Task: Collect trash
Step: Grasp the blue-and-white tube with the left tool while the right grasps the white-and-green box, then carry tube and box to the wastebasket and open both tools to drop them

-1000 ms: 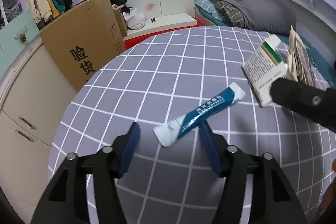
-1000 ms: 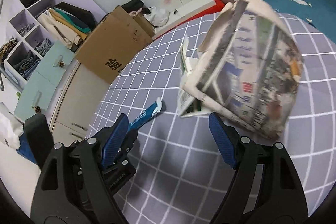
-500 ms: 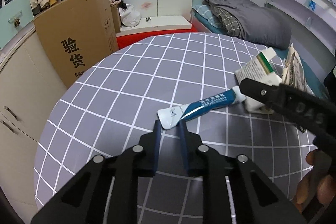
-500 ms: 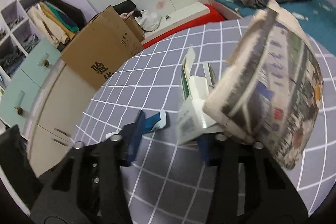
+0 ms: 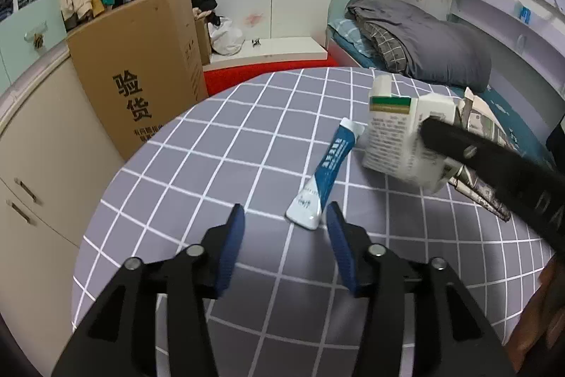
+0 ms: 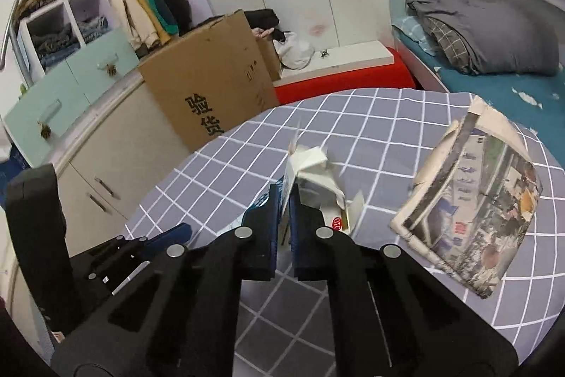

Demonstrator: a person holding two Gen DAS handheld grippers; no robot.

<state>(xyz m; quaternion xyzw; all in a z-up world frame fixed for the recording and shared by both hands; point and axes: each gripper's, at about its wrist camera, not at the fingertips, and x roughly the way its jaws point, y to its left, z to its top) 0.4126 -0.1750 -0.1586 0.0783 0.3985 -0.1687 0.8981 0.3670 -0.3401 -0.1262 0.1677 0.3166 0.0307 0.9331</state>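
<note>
Three pieces of trash sit on the grey checked tabletop (image 5: 219,158): one blue tube (image 5: 326,174), one white carton (image 5: 399,136) and one folded newspaper (image 6: 483,211). The right gripper (image 6: 286,196) has its fingers clenched on a flap of the crumpled carton (image 6: 310,175), with the pads pressed close together around the thin card; the carton looks lifted slightly off the cloth, though blur makes that hard to confirm. The left gripper (image 5: 284,218) has just been opening, its fingers released and empty, the tube's flat end lying just ahead of the fingertip on the picture's right. The newspaper rests apart, beside the carton. One brown cardboard box (image 5: 141,87) stands past the tabletop's edge.
</note>
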